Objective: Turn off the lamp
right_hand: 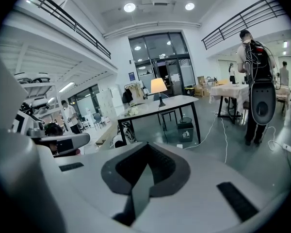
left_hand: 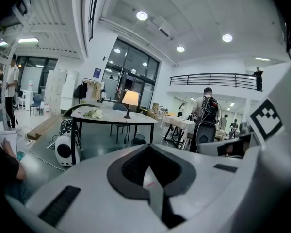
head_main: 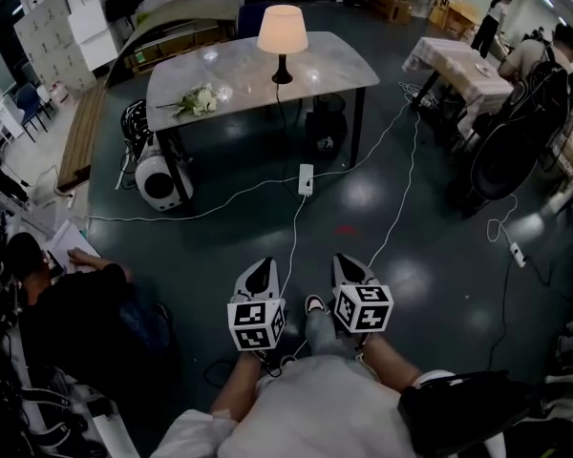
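The lamp [head_main: 282, 36] has a cream shade and a dark stem. It is lit and stands on a pale table [head_main: 334, 65] far across the room. It also shows small in the left gripper view as the lamp [left_hand: 130, 99] and in the right gripper view as the lamp [right_hand: 158, 86]. My left gripper [head_main: 260, 267] and right gripper [head_main: 350, 261] are held side by side close to my body, both pointing toward the table. Each is shut with nothing in it. In their own views the left gripper [left_hand: 148, 148] and right gripper [right_hand: 146, 145] have their jaws meeting at the tip.
White flowers [head_main: 199, 100] lie on the table's left part. A power strip [head_main: 306, 178] with white cables lies on the dark floor between me and the table. A white round machine [head_main: 159, 179] and a bin [head_main: 325, 134] sit by the table. People are at the left [head_main: 67, 303] and right [head_main: 530, 84].
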Available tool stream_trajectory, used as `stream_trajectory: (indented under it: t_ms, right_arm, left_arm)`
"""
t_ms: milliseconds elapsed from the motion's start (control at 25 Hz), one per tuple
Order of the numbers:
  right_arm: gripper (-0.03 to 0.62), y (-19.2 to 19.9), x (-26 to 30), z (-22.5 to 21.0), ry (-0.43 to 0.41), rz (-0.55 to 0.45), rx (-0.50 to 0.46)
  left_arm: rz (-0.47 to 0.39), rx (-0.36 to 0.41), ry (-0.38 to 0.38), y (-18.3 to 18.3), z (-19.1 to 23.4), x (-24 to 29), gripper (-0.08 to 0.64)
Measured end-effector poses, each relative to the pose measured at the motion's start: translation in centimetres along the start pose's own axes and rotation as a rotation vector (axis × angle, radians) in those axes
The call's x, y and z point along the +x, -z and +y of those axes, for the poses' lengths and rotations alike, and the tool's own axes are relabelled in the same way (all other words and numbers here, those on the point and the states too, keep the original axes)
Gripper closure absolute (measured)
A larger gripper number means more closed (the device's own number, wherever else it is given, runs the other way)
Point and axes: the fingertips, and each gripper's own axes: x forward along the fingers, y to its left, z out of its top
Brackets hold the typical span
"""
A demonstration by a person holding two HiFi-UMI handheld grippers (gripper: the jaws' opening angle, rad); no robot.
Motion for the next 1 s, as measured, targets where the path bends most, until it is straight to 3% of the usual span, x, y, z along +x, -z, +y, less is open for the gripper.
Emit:
stream_trajectory:
  t_ms: [360, 1000]
  right_arm:
    - [0.594, -3.9, 5.9, -2.0, -0.039, 0.015, -0.027]
    - [0.594, -10.7, 14.9, -8.5, -0.087, 0.047, -0.036]
  left_arm:
    - [0.023, -0.046, -0.033, -1.4, 1.4, 6.1, 0.552]
    - [0.016, -0.059, -0.078, -6.0, 1.8, 17.8, 0.552]
